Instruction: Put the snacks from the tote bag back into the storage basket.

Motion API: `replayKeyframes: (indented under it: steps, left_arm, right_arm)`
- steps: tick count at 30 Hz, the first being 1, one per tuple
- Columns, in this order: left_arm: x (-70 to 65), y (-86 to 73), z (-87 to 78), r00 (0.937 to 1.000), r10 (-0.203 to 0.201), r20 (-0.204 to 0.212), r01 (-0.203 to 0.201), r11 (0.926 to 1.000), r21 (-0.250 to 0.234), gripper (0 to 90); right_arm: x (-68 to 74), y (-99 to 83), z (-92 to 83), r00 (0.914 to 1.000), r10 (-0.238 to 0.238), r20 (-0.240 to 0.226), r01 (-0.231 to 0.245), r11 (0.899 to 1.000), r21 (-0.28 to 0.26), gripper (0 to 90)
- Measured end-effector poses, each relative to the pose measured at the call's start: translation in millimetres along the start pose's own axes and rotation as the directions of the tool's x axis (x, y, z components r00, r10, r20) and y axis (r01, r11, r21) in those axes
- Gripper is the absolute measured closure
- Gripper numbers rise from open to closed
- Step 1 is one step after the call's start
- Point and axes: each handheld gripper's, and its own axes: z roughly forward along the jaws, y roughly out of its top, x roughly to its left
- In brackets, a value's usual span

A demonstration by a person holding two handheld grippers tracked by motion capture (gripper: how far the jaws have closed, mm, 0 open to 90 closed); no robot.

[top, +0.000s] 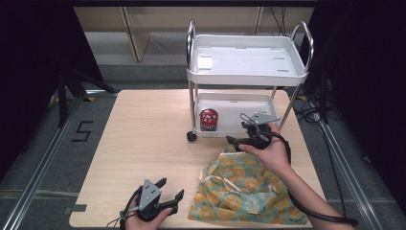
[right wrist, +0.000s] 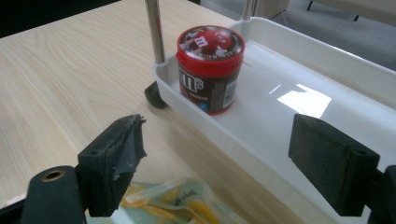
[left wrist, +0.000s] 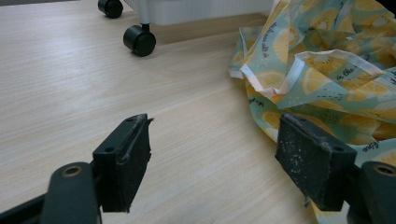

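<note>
A: High view, left to right: the left gripper (top: 168,190) sits low near the table's front edge, jaws spread wide and empty. Just to its right lies the crumpled teal cloth bag printed with yellow lemon slices (top: 239,191), slumped on the pale wooden table (top: 143,139).

B: And the right gripper (top: 242,133)?

A: Above the bag's far edge, close to the lower shelf of the white plastic trolley with chrome posts (top: 249,72). In the right gripper view its jaws also stand wide apart with nothing between them, facing the round red-lidded chocolate candy tub (right wrist: 210,70) standing upright on that shelf.

B: How would the bag handle?

A: Soft and light, I'd judge; it will sag and fold rather than keep shape. The cream-trimmed hem (left wrist: 299,60) in the left gripper view looks the firmest place to pinch. The tub seems rigid, its sides smooth, so grip it across the body below the lid.

B: Anything unclear?

A: The person's forearm covers part of the bag, and whether anything is inside it I cannot tell. The trolley's black castors (left wrist: 139,40) are partly cut off.
</note>
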Motion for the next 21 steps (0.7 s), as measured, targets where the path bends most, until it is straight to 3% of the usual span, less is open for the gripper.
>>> replayKeyframes:
  steps: [1, 2, 3, 5, 9, 11, 12, 13, 16, 17, 18, 19, 21]
  left_arm:
    - [0.0, 0.1, -0.1, 1.0000, 0.003, 0.002, -0.003, 1.0000, 0.000, 25.8]
    - [-1.0, 0.0, 0.6, 1.0000, -0.009, 0.004, 0.009, 0.9999, -0.010, 25.7]
    - [-0.8, 0.0, 0.5, 1.0000, -0.005, 0.004, 0.005, 0.9999, -0.009, 25.8]
    - [0.2, 0.0, -0.1, 1.0000, 0.003, 0.000, -0.003, 1.0000, 0.000, 25.7]
    - [0.3, 0.0, -0.1, 1.0000, 0.001, -0.001, -0.001, 1.0000, 0.001, 25.7]
    - [0.4, -0.4, 0.8, 1.0000, 0.001, 0.002, -0.001, 1.0000, -0.006, 25.7]
    - [0.4, -0.4, 0.9, 1.0000, 0.002, 0.001, -0.002, 1.0000, -0.005, 25.7]
    - [0.4, -0.4, 0.9, 1.0000, 0.002, 0.001, -0.002, 1.0000, -0.005, 25.7]
    - [0.2, -0.3, 0.6, 1.0000, 0.003, -0.003, -0.003, 1.0000, 0.000, 25.7]
    - [-0.1, 0.0, -0.1, 1.0000, 0.005, -0.008, -0.004, 1.0000, 0.008, 25.7]
    - [0.0, -0.1, 0.0, 1.0000, 0.004, -0.008, -0.004, 1.0000, 0.006, 25.7]
    - [-0.1, -0.2, 0.1, 1.0000, 0.002, -0.008, -0.002, 1.0000, 0.006, 25.7]
    - [0.3, -0.5, 0.9, 1.0000, 0.002, 0.000, -0.002, 1.0000, -0.006, 25.7]
  right_arm:
    - [-0.7, -2.1, -2.2, 0.9999, -0.011, 0.011, 0.011, 1.000, -0.004, 19.0]
    - [1.7, -4.4, -4.5, 0.9998, 0.018, 0.000, -0.018, 1.000, 0.013, 19.0]
    - [-0.7, -6.2, -5.4, 0.9999, -0.016, 0.002, 0.016, 1.000, -0.005, 19.1]
    - [2.9, -10.3, -10.6, 0.9994, 0.036, -0.002, -0.036, 0.999, 0.018, 19.3]
    - [0.2, -17.0, -18.2, 1.0000, 0.002, 0.008, -0.002, 1.000, 0.005, 19.6]
    - [1.2, -20.6, -22.9, 0.9998, 0.019, 0.006, -0.019, 1.000, 0.006, 19.6]
    - [-0.8, -22.5, -24.4, 0.9998, -0.008, 0.018, 0.008, 1.000, -0.004, 19.8]
    - [1.5, -24.8, -27.9, 0.9994, 0.032, 0.011, -0.032, 0.999, 0.009, 19.8]
    - [2.0, -29.7, -33.3, 0.9997, 0.025, 0.006, -0.025, 1.000, 0.009, 19.8]
    - [0.0, -31.4, -34.4, 0.9999, -0.004, 0.013, 0.004, 1.000, -0.007, 19.8]
    - [2.0, -33.6, -36.2, 0.9998, 0.015, 0.010, -0.015, 1.000, 0.002, 19.9]
    - [0.8, -35.0, -37.2, 1.0000, -0.007, 0.007, 0.007, 1.000, -0.003, 19.9]
    - [3.2, -39.1, -40.6, 0.9999, 0.013, 0.009, -0.013, 1.000, 0.008, 19.9]
